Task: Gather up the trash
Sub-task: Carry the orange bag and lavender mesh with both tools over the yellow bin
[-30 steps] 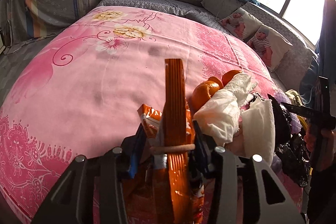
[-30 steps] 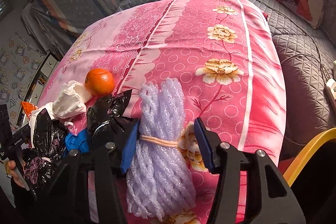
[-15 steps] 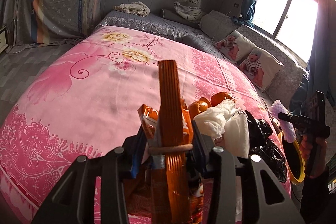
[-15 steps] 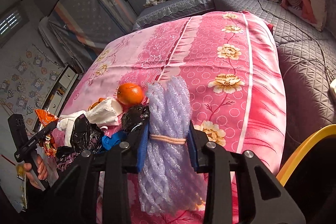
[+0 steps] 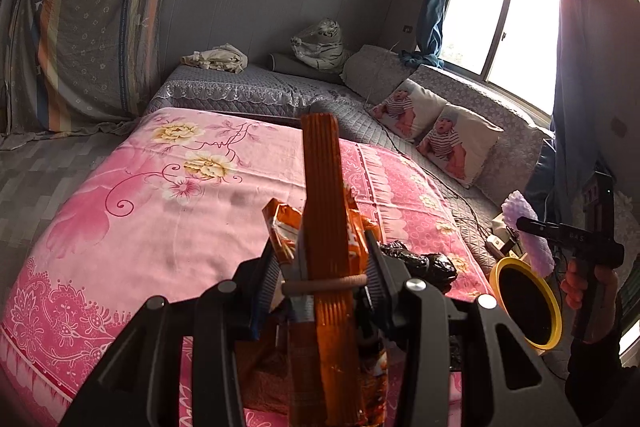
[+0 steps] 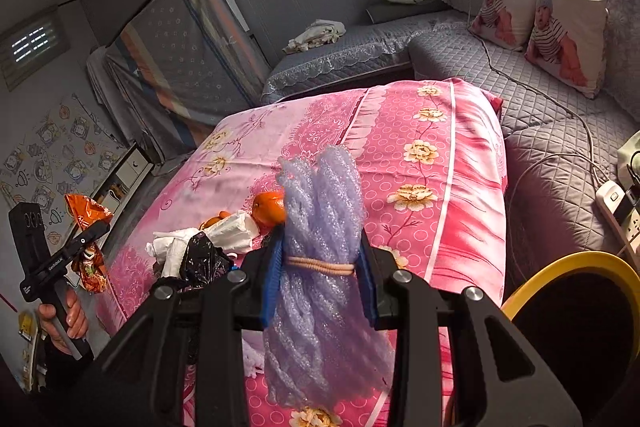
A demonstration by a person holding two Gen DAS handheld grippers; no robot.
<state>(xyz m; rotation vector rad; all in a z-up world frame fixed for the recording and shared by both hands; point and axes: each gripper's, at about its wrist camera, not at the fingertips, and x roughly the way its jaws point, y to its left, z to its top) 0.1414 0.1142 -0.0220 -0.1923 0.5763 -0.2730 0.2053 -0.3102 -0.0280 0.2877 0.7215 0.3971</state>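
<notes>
My left gripper (image 5: 322,263) is shut on an orange snack wrapper (image 5: 324,227) and holds it up above the pink table; it also shows in the right wrist view (image 6: 86,223). My right gripper (image 6: 322,263) is shut on a purple foam net (image 6: 320,267), lifted above the table's right end; it also shows in the left wrist view (image 5: 528,231). A yellow-rimmed bin (image 5: 524,303) with a black liner stands below the right gripper, off the table's corner (image 6: 576,263). White tissues (image 6: 224,235), a black plastic bag (image 6: 200,261) and oranges (image 6: 268,205) lie on the pink cloth (image 6: 420,147).
A grey quilted sofa (image 6: 540,115) runs behind and right of the table, with baby-print cushions (image 6: 568,35) and a power strip (image 6: 616,207) with cables. A covered mattress (image 5: 88,27) leans on the left wall. A window (image 5: 504,11) is at the back right.
Both grippers have risen and pulled back from the table with their loads. The yellow bin has come into fuller view beside the right gripper.
</notes>
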